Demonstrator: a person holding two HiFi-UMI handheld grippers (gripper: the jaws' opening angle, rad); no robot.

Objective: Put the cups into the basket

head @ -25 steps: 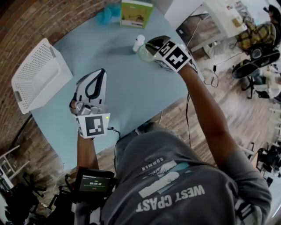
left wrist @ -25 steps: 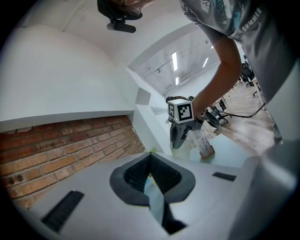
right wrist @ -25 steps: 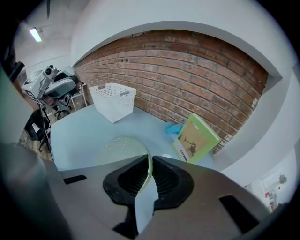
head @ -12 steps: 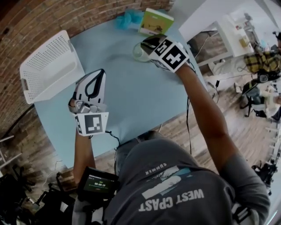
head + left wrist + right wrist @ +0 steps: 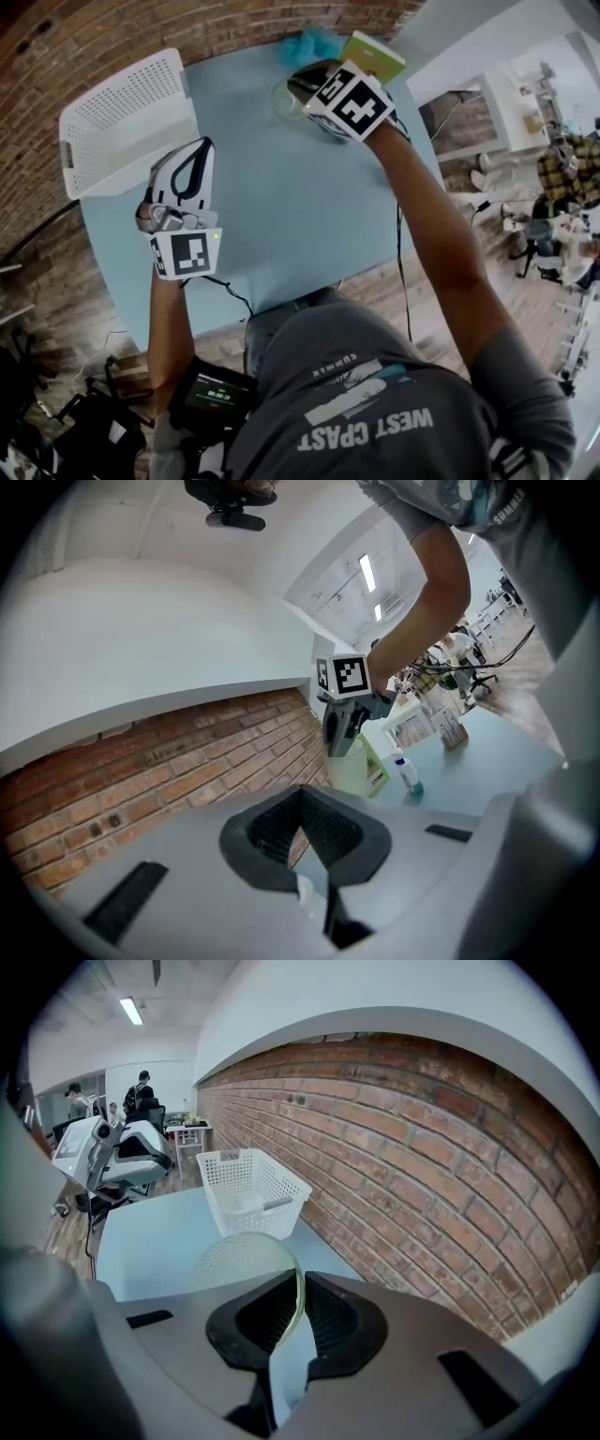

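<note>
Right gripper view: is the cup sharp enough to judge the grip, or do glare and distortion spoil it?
Right gripper view: cup sharp, no glare, rim plainly pinched by the jaws; fisheye bows the brick wall. Head view: corners dark, cup partly hidden behind the right gripper. Left gripper view: ceiling lights glare.

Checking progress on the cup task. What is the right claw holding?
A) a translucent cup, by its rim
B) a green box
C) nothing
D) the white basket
A: the right gripper view shows the right claw pinching the rim of the translucent cup, with the white basket standing apart ahead.
</note>
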